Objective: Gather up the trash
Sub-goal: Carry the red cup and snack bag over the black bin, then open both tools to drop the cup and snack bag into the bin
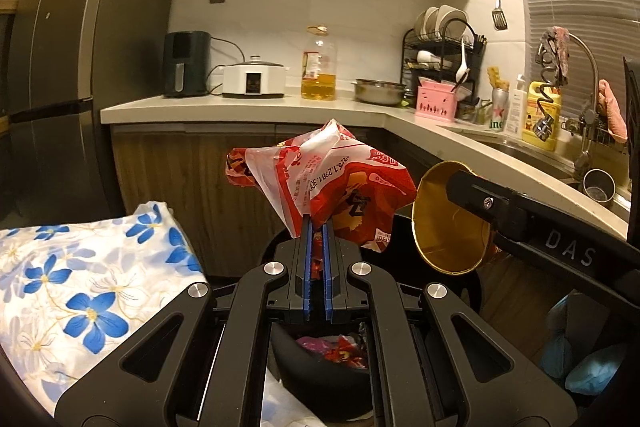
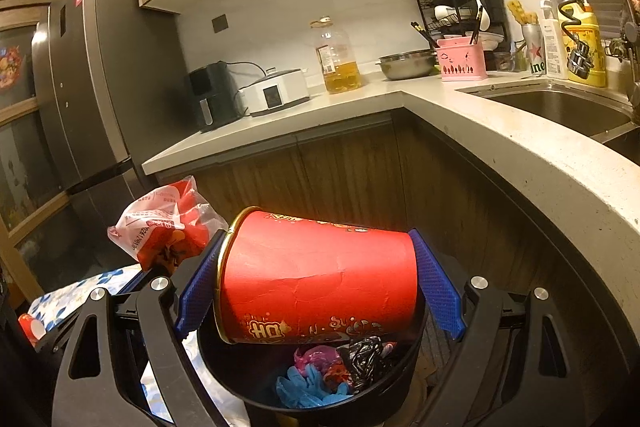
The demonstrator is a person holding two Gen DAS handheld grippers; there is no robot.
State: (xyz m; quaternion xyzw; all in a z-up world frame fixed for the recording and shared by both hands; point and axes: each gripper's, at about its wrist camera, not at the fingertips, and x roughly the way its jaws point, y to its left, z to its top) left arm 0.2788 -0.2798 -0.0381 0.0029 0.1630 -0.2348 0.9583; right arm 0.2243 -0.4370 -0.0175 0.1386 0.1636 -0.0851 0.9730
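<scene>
Red paper cup [image 2: 316,279] lies sideways across the right hand-held gripper [image 2: 320,283], clamped rim to base, directly over the black bin [image 2: 224,379]. Left hand-held gripper [image 1: 318,247], clenched on a crumpled wrapper bag [image 1: 320,179], hangs just left, also above the bin.

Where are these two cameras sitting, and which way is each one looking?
Left wrist view: rides on the left gripper, looking forward along its shut fingers, which pinch a red-and-white plastic bag; beyond lies the kitchen counter.
Right wrist view: rides on the right gripper, looking along its wide-set fingers, which clamp a red paper cup sideways above the black trash bin.
Shared: the bag, cup, bin, counter and oil bottle; no hand or sleeve shows.
</scene>
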